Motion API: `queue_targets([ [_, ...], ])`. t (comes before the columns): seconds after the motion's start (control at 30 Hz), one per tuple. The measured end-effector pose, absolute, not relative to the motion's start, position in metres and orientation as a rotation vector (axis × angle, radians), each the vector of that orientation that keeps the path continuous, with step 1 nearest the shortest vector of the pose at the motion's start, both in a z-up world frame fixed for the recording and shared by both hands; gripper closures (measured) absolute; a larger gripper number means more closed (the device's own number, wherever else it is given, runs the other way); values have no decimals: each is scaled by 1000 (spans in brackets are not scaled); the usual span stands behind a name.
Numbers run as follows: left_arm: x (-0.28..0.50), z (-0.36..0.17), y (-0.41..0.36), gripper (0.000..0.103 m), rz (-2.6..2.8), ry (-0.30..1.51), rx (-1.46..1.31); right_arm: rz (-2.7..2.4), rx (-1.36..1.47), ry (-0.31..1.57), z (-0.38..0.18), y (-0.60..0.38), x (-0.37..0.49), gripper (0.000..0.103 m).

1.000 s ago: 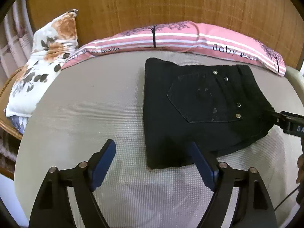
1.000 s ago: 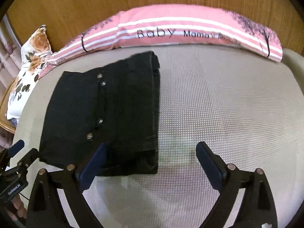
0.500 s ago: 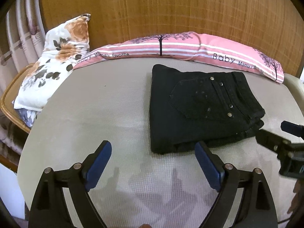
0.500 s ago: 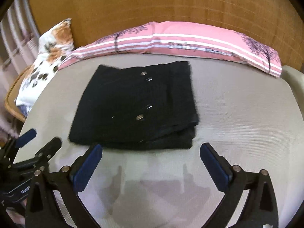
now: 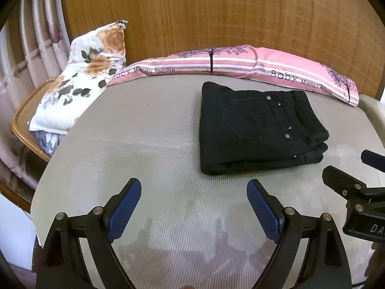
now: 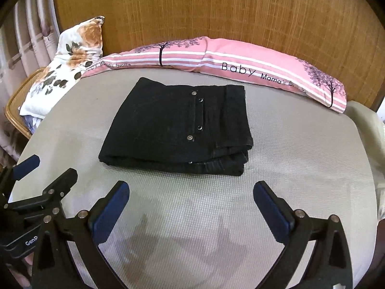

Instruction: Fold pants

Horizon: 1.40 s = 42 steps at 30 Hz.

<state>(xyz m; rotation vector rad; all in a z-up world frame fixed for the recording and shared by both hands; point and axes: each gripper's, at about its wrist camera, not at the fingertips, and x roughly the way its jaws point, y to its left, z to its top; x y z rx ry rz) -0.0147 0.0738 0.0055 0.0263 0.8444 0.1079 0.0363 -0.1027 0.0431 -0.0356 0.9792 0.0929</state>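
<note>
The black pants (image 5: 255,130) lie folded in a compact stack on the grey mattress (image 5: 144,144), back pocket and metal rivets on top; they also show in the right wrist view (image 6: 175,130). My left gripper (image 5: 193,207) is open and empty, held back from the stack's near left corner. My right gripper (image 6: 191,207) is open and empty, in front of the stack's near edge. Each gripper shows at the edge of the other's view, the right one (image 5: 356,192) and the left one (image 6: 41,192).
A long pink striped pillow (image 5: 240,65) lies along the wooden headboard (image 5: 216,12) behind the pants. A floral pillow (image 5: 81,79) leans at the back left, over a wicker edge (image 5: 19,130). Curtains (image 5: 28,48) hang at the far left.
Both grippers have drawn back and up from the folded pants, which now sit farther away in both views. The pants lie still and both grippers stay open.
</note>
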Motion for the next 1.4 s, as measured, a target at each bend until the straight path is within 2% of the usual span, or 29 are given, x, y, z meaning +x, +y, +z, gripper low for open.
queue_targets([
  [0.4,-35,17,68,14,136,814,50,120,-54,953,53,-95,18,1],
  [1.4,-12,-3,69,14,131,854,78,76,-51,1001,33,-109,36,1],
])
